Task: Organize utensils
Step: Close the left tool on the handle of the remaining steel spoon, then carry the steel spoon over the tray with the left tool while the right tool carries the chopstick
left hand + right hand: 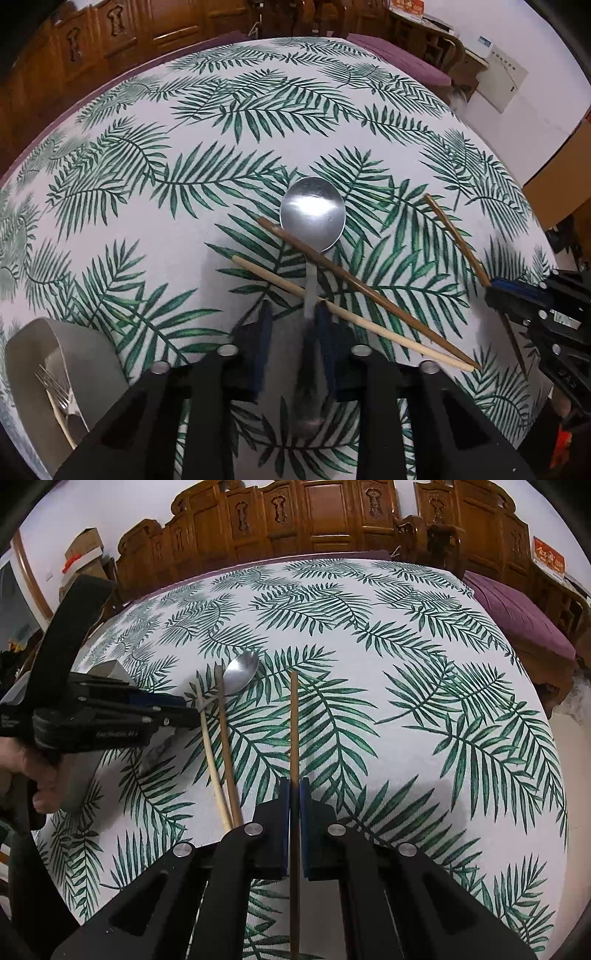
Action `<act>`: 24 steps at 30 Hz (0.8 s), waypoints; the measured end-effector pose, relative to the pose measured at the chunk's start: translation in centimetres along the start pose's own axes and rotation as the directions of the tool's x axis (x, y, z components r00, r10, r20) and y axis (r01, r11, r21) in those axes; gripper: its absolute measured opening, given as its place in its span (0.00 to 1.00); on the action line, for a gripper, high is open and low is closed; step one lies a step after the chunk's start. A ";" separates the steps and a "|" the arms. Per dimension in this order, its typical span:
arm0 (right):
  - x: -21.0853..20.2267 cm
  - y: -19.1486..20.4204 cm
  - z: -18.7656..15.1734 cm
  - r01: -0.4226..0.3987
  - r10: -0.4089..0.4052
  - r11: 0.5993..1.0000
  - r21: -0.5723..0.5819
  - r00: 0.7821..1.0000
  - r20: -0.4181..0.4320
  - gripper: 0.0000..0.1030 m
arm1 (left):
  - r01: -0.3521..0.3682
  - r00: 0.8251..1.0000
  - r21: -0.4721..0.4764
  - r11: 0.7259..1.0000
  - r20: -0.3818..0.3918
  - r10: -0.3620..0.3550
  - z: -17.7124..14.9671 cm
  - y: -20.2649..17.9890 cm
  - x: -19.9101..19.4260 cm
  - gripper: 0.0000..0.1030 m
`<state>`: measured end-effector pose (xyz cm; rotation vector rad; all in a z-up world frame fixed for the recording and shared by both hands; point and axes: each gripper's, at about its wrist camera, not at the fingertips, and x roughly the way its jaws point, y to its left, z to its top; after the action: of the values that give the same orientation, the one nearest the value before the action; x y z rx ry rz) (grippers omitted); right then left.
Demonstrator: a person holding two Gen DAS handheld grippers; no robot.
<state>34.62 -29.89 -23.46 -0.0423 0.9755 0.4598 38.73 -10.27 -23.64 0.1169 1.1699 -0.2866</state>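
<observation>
A steel spoon (312, 214) lies on the leaf-print tablecloth (147, 229), bowl away from me. A pale chopstick (351, 314) and a dark brown chopstick (369, 291) lie slantwise over its handle. My left gripper (293, 321) points down at that handle, which sits between the blurred fingers; a gap shows beside it, so the jaws read as open. My right gripper (294, 794) is shut on another brown chopstick (294, 720), which sticks out forward above the cloth. The right wrist view shows the left gripper (188, 710) beside the spoon (242, 672).
A grey container (74, 332) holding a fork (55, 387) stands at the lower left of the left wrist view. A carved wooden bench (332, 520) with a purple cushion (517, 620) runs behind the table. A hand (22, 764) grips the left tool.
</observation>
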 end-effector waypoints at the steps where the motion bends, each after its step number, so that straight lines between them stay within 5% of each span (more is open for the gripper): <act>1: -0.1 0.0 -0.1 -0.002 0.002 1.000 0.002 1.000 0.000 0.06 | -0.004 1.000 -0.002 1.000 -0.001 0.004 0.1 0.2 0.1 0.08; 24: -2.3 1.7 0.6 -0.026 0.026 1.000 0.014 0.999 0.039 0.06 | -0.088 0.989 0.010 0.996 0.123 0.087 2.9 3.5 -6.6 0.05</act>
<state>33.30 -29.02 -20.99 -0.0080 0.9424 0.4761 39.94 -6.55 -16.62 0.1614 1.0376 -0.2221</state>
